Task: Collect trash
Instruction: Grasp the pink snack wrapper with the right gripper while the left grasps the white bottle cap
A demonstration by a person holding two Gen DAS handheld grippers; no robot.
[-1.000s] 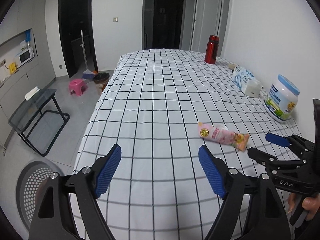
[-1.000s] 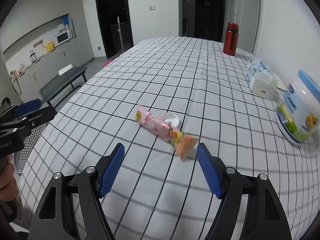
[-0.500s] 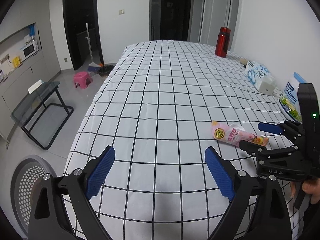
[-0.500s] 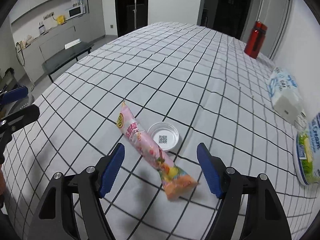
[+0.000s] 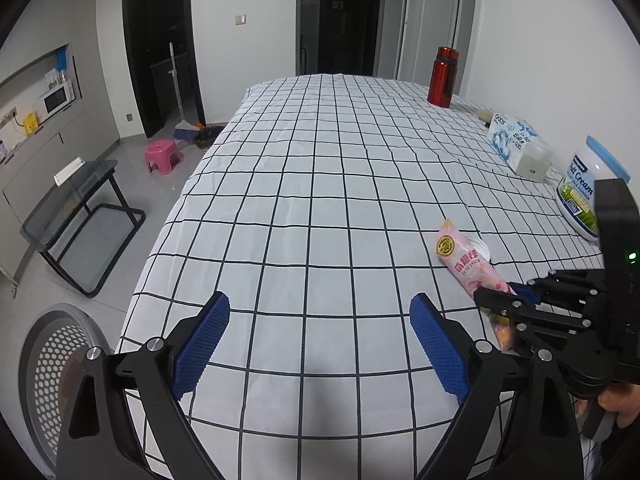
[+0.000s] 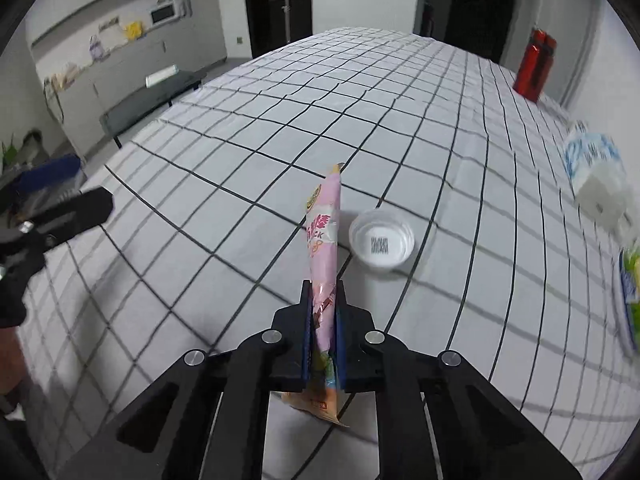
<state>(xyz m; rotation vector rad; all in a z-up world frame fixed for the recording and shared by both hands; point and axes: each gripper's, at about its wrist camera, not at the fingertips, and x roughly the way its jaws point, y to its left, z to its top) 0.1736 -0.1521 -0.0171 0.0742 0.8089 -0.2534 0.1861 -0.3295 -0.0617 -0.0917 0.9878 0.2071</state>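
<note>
Right gripper [image 6: 323,320] jaws, wide half a second ago, now pinch the pink snack wrapper [image 6: 323,248] near its orange end. Wrapper's long axis runs straight ahead from the jaws, tip forward. Small clear cup [image 6: 381,239], just right of wrapper, holds nothing visible. Left gripper [image 5: 320,344] jaws wide over the bench [image 5: 320,184].

Right claw [image 6: 323,320] clamps pink snack wrapper [image 6: 323,236]; clear lid [image 6: 381,243] beside.
</note>
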